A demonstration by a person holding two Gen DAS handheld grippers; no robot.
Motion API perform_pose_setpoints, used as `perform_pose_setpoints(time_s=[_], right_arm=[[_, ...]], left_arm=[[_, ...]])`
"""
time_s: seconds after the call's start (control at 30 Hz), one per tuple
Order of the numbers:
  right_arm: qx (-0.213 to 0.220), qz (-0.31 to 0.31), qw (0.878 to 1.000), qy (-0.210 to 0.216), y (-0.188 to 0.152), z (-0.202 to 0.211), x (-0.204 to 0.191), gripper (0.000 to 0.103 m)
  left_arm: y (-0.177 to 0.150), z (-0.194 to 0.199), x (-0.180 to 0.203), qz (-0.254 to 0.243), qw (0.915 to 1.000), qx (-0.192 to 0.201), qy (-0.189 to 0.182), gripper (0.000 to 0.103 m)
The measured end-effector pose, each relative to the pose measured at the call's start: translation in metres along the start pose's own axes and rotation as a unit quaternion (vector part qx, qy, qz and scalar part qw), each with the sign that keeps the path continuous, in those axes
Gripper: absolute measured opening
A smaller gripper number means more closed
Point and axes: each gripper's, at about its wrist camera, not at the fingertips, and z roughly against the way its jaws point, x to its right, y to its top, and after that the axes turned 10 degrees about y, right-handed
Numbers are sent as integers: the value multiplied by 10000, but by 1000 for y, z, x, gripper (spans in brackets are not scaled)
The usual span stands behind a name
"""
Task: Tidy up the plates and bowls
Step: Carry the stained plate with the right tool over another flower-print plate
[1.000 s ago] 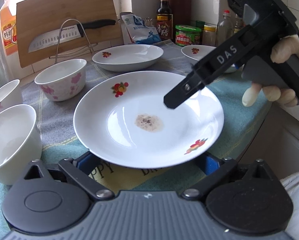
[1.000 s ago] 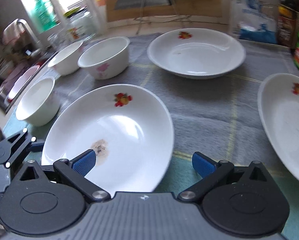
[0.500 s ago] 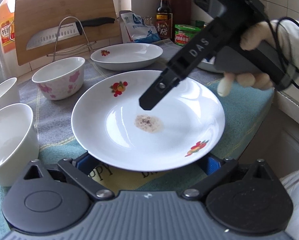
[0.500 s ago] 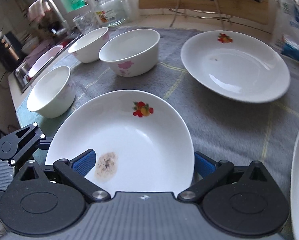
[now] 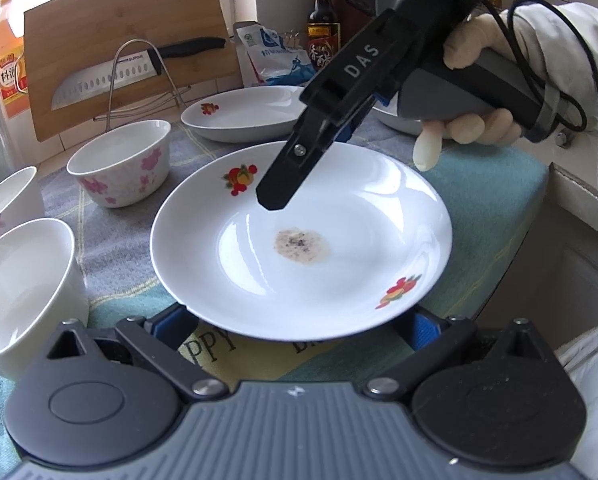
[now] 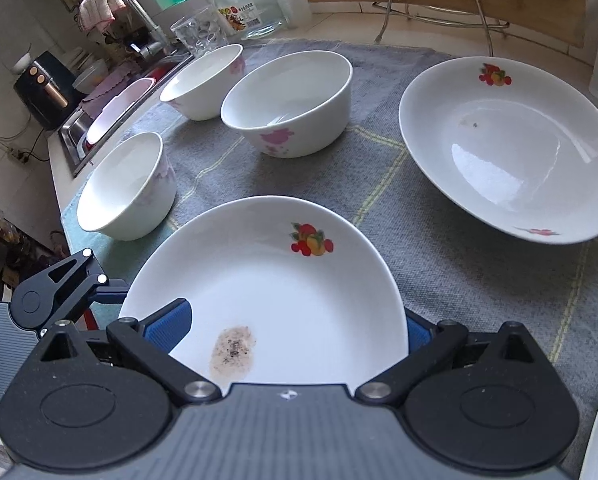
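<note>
Not a lot you can actually read here: "DAS" in white letters on the black arm of the right gripper, and "SUPOR" on the blade of the knife in the wire rack. The cloth on the worktop shows a bit of print, "PPY", peeking out from under the plate, while the bottle and bag labels at the back have Chinese characters too small for me to make out.
</note>
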Motion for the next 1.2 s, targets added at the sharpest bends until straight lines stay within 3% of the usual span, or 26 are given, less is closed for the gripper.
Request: perform_pose_setpoints(time_s=[0.53, 1.2], right_arm=[[-123, -725, 9960, 514, 13, 1, 17, 103], [-70, -702, 9958, 580, 6, 17, 13, 103]], left_arm=[[1, -1, -1, -28, 10000, -15, -34, 103], [19, 1, -1, -194, 9990, -349, -183, 101]])
